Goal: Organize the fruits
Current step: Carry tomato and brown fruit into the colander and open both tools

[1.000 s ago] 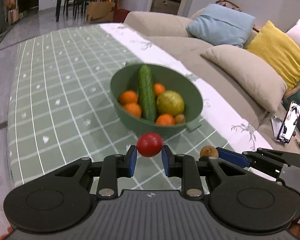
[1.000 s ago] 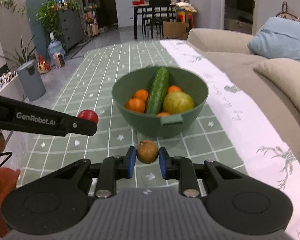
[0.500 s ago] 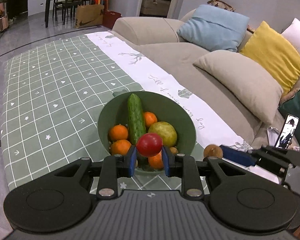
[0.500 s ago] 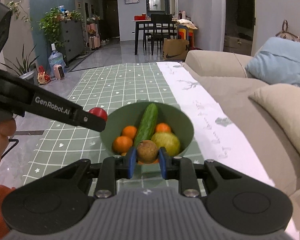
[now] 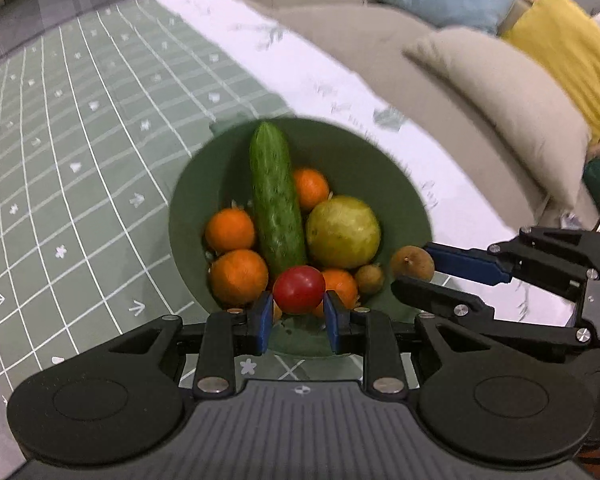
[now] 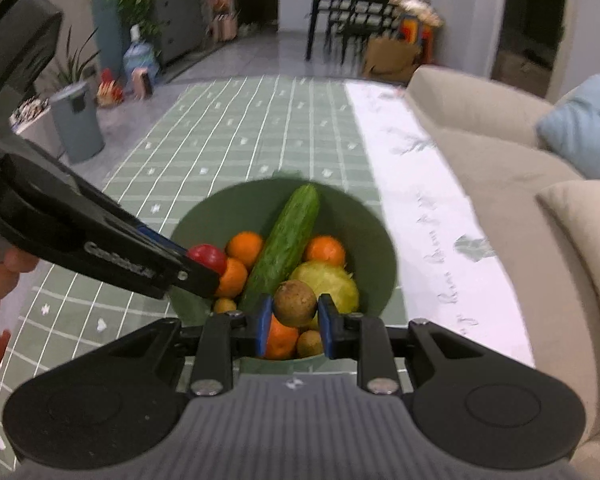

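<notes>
A green bowl (image 5: 404, 184) stands on the checked green tablecloth and holds a cucumber (image 5: 274, 200), several oranges, a yellow-green round fruit (image 5: 342, 232) and a small brown fruit. My left gripper (image 5: 298, 316) is shut on a red tomato (image 5: 299, 289) and holds it above the bowl's near rim. My right gripper (image 6: 294, 322) is shut on a brown kiwi (image 6: 295, 304) above the bowl's near side (image 6: 376, 232). The kiwi also shows in the left wrist view (image 5: 412, 262), and the tomato in the right wrist view (image 6: 207, 258).
A beige sofa (image 5: 380, 36) with blue, beige and yellow pillows runs along the table's right side. A white cloth strip (image 6: 416, 184) edges the table there. A dining table with chairs (image 6: 352, 12), a grey bin (image 6: 76, 120) and plants stand on the floor beyond.
Both grippers have moved forward and down over the bowl, each still holding its fruit. The bowl now looks larger and closer in both views.
</notes>
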Motion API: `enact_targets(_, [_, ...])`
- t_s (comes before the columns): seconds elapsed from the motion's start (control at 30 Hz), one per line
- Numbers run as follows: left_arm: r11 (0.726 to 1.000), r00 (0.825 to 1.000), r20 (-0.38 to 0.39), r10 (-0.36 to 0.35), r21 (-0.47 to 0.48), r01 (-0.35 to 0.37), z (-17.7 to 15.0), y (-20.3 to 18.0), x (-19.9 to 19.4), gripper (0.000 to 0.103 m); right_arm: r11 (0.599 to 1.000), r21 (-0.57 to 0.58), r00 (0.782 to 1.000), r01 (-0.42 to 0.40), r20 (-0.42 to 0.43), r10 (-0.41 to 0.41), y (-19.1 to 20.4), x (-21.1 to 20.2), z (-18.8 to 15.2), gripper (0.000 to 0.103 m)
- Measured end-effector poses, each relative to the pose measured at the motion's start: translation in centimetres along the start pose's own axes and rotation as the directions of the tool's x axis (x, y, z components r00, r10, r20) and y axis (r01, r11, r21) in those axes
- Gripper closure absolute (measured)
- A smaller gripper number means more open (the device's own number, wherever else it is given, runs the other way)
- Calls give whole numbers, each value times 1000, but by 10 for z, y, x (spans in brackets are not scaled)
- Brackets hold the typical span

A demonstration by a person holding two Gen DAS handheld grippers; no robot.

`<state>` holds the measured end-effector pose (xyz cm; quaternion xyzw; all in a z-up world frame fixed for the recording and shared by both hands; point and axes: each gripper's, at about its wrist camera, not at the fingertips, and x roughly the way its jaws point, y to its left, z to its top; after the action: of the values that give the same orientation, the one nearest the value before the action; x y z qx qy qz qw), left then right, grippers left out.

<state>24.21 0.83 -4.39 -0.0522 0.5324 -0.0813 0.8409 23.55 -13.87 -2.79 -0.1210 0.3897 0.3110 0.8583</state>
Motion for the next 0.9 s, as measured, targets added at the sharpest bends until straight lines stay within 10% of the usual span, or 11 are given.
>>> enact_targets(0.5, [1000, 986, -166, -15, -4, 14, 18, 9, 40, 73, 998, 7, 989, -61, -135, 61, -10, 36, 2, 83])
enact_targets(0.9, [994, 990, 96, 102, -54, -97, 6, 30, -26, 73, 988, 79, 982, -136, -124, 145, 5, 40, 13, 82])
